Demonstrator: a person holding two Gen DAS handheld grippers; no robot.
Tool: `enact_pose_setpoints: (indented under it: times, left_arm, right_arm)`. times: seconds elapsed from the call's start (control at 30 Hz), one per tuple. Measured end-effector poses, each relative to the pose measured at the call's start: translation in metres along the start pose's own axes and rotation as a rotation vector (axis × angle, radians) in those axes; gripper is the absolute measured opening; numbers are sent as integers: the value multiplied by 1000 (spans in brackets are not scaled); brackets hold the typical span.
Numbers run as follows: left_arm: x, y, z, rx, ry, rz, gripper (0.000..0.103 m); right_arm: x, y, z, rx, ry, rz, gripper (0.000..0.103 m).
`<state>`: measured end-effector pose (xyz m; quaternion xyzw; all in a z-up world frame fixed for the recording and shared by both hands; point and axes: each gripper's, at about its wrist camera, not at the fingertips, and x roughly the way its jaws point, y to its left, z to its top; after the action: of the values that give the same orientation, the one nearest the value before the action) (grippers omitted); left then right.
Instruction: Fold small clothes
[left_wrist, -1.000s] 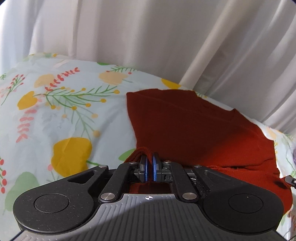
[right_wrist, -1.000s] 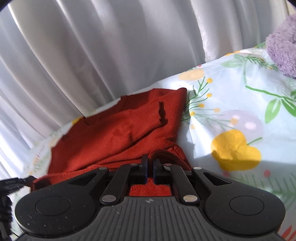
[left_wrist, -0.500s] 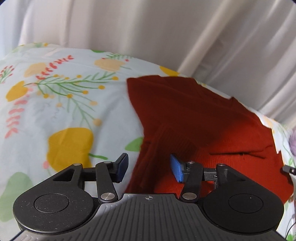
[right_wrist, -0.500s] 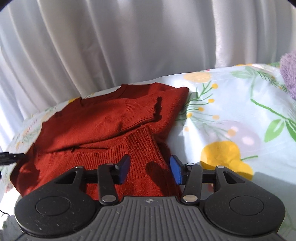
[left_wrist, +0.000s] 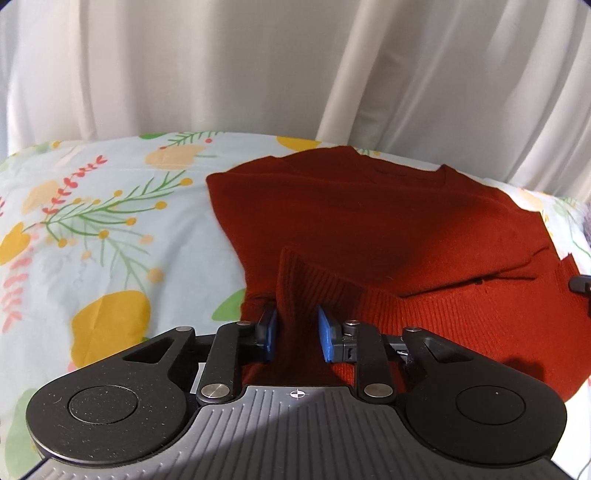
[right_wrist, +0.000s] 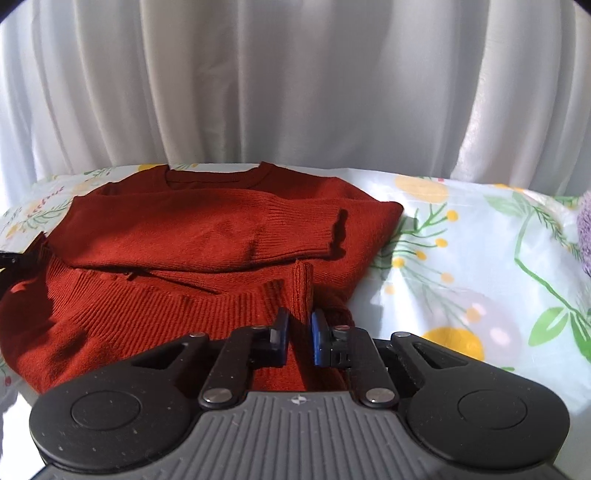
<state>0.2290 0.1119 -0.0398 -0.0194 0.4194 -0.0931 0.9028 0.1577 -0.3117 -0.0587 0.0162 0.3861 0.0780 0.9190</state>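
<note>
Two views. Left wrist: left gripper (left_wrist: 296, 334) released, pads astride a raised ribbed fold of the rust sweater (left_wrist: 388, 221) on the floral sheet (left_wrist: 92, 229). Right wrist: right gripper (right_wrist: 299, 338) parted narrowly around a raised hem ridge of the sweater (right_wrist: 207, 236); contact uncertain.

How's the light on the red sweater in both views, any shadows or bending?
Left wrist view: the red sweater is dim, mostly shaded; curtain lines bow from the fisheye. Right wrist view: sunlit, a sharp dark shadow beside the folded sleeve cuff; bedsheet bright.
</note>
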Motion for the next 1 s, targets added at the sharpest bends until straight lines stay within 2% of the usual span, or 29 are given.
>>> enact_pose_setpoints:
  times: [0.07, 0.17, 0.3, 0.33, 0.4, 0.43, 0.47, 0.53, 0.63, 0.73, 0.83, 1.0]
  left_arm:
    - [6, 1, 1, -16, 19, -1, 32]
    - [12, 3, 1, -32, 41, -44, 38]
    - [17, 0, 2, -9, 48, -56, 38]
    - [17, 0, 2, -7, 50, -57, 37]
    - [19, 0, 3, -7, 57, -63, 23]
    - [19, 0, 3, -9, 60, -57, 12]
    - [19, 0, 4, -10, 61, -54, 8]
    - [14, 0, 6, -13, 58, -49, 7]
    - [-11, 2, 17, -25, -4, -69, 7]
    - [-41, 8, 39, -67, -84, -86, 6]
    - [-62, 10, 63, -72, -176, -63, 6]
    - [-68, 8, 101, -67, -266, -61, 6]
  right_arm:
    - [2, 2, 0, -14, 12, -1, 12]
    - [11, -4, 0, 5, 47, -23, 12]
    - [17, -11, 0, 47, 70, 7, 13]
    - [19, -12, 0, 51, 72, 10, 13]
    - [21, -13, 1, 63, 71, 16, 13]
    - [22, -12, 1, 67, 72, 15, 12]
    - [21, -10, 2, 65, 71, 6, 11]
    - [18, -1, 3, 30, 64, -23, 7]
    - [-3, 14, 11, -36, 0, -50, 6]
    - [-33, 18, 29, -47, -98, -50, 6]
    - [-56, 22, 51, -70, -199, -73, 5]
    - [-58, 21, 88, -91, -289, -102, 5]
